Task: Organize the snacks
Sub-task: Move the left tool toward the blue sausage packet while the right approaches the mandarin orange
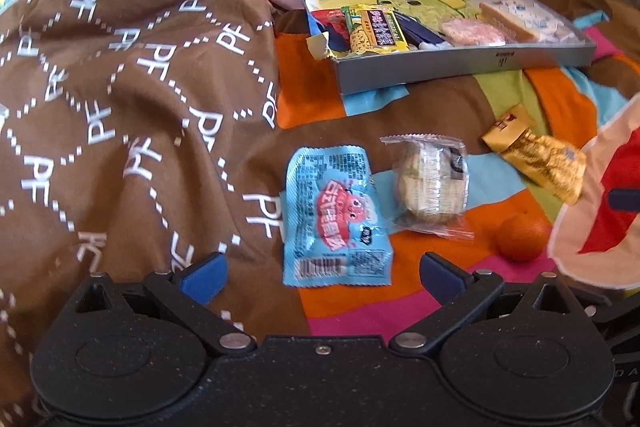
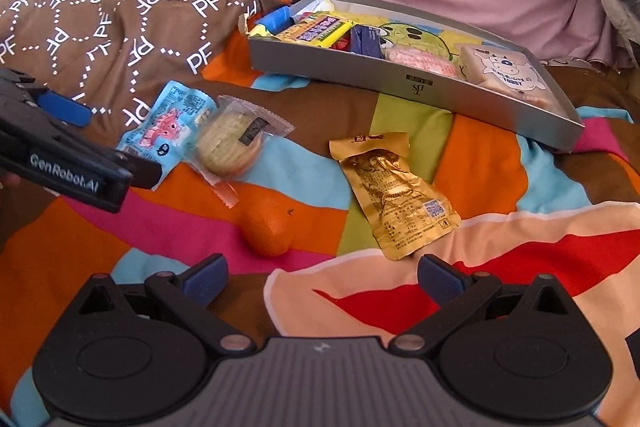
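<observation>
Colourful bedspread point(image 1: 500, 95) holds loose snacks; left gripper point(image 1: 322, 273) and right gripper point(image 2: 322, 273) gape (both empty).

Both wrist cameras are looking forward, low and close over the bed, sharing the snack box point(image 1: 460, 69) point(image 2: 400, 83) ahead.

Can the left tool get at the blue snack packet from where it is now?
Probably yes. The left tool is open, and the blue snack packet lies flat on the blanket straight ahead between its fingers, nothing covering it.
</observation>
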A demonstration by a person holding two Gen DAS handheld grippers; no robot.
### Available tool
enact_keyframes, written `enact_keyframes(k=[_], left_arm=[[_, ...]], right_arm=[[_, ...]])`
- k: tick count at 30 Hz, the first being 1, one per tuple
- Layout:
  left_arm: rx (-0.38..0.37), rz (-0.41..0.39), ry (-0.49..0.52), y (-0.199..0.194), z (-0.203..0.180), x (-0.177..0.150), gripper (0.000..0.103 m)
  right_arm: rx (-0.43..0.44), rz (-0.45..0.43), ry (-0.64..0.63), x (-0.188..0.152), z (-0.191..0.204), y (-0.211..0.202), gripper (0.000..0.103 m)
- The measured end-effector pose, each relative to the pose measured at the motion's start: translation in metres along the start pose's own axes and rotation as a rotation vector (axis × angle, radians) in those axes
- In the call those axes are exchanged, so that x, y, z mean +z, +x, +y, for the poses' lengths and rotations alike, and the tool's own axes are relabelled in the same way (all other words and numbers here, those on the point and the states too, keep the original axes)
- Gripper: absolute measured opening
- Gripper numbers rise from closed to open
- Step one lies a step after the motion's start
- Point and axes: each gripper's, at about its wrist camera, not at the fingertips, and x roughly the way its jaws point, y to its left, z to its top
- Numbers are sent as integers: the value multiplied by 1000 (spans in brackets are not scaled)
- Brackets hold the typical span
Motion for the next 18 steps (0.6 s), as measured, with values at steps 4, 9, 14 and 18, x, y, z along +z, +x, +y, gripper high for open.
enact_keyframes(k=[4,9,14,18], left_arm=[[19,6,75,7,-6,3,102],[22,3,125,17,-10,7,102],[26,3,129,24,-8,13,102],[25,2,148,29,-10,16,102]], right_arm=[[-2,-4,-17,2,4,6,103],[10,-3,-27,4,9,13,103],[12,-7,-34,6,12,17,103],[14,-7,-33,7,12,22,103]])
